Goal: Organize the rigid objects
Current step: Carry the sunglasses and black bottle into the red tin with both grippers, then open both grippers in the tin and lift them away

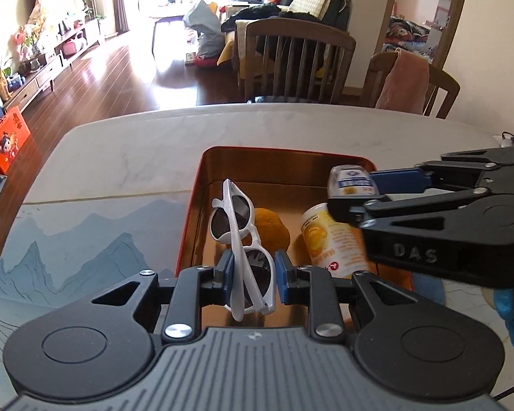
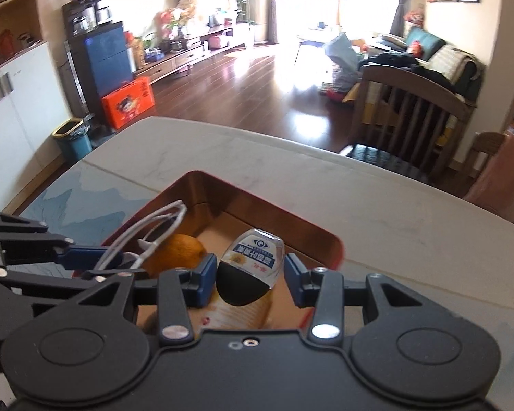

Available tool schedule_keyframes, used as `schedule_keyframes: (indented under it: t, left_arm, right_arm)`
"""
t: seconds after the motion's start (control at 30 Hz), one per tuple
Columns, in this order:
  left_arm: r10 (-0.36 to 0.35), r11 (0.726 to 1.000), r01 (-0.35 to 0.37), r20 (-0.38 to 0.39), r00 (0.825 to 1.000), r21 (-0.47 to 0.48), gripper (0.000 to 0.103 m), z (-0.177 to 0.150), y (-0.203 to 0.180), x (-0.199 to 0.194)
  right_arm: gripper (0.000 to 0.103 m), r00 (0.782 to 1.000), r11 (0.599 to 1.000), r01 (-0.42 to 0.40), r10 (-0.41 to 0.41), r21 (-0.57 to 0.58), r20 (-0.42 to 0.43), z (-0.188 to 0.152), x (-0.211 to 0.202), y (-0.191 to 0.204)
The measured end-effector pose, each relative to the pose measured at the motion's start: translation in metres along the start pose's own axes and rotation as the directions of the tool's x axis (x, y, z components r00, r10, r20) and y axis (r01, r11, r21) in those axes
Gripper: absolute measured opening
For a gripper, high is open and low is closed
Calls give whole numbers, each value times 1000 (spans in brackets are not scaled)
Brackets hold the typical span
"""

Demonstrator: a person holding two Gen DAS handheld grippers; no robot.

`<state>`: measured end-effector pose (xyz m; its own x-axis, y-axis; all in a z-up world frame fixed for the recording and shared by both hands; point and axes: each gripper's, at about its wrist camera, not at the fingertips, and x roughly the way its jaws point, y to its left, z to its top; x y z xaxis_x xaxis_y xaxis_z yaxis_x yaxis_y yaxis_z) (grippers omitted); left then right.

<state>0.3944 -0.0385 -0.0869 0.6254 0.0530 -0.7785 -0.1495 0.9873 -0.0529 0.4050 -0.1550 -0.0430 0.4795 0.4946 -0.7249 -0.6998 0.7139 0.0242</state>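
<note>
**Both grippers loaded above the red tin**

A sunlit living room with dark wood flooring lies behind a pale marble-look table (image 1: 126,157), whose near left part carries a blue mountain-print mat (image 1: 85,239); two wooden slat-back chairs (image 1: 291,65) stand at its far edge.

The left gripper (image 1: 253,271) is clenched on a pair of white plastic sunglasses with dark lenses (image 1: 238,236). The blue pads (image 1: 227,274) press the folded frame near one lens, and the rest of the frame rises tilted out of the jaws.

The right gripper (image 2: 250,275) grasps a small clear bottle with a black cap and a blue-and-white label (image 2: 253,260). The bottle sits between its pads with the cap toward the camera.

Both held things hang over a shallow rectangular tin with red outer walls and a gold inside (image 1: 277,157), which stands on the table toward its middle, at the mat's right edge. Inside the tin lie an orange fruit (image 1: 272,227) and a yellow-labelled plastic bottle on its side (image 1: 329,239), near each other. A blue glove (image 1: 512,311) shows at the right gripper's handle.
</note>
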Motion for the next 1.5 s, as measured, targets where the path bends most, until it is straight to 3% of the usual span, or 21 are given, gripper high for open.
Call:
schedule_keyframes:
  t: [0.23,0.5,0.8,0.9,0.97,1.0,1.2,1.5]
  left_arm:
    - [17,1000,-17,-17,1000,-7,24,2,1,13]
    - [30,999,-31,-48,998,-19,24,3,5,24]
    - [28,998,-33,-88,996,-52,25,5,7,33]
    - [24,998,-30,-86,996,-64,35,5,8,31]
    - [24,997,-29,-74,997,-66,55,4,7,28]
    - [26,997,-30,-64,998,-65,57,3,6,26]
    - [13,998,-15,-41,999,-58,57,3,2,14]
    - [13,998,-13,-4,1000,-54,57,2,-1,-13]
  right_arm:
    - [34,1000,1000,2,-2,-11,-24,14,19,-4]
    - [34,999,1000,-4,5,16,-51,12,33,-13]
    - [41,999,998,-35,37,57,-38,12,20,-20]
    - [44,998,997,-42,45,65,-36,10,15,-22]
    - [45,998,997,-45,47,70,-36,8,12,-24]
    - [45,998,996,-45,47,75,-37,7,11,-24]
    - [46,998,994,-49,54,99,-45,3,2,-26]
    - [59,997,992,-65,68,109,-27,5,-27,-20]
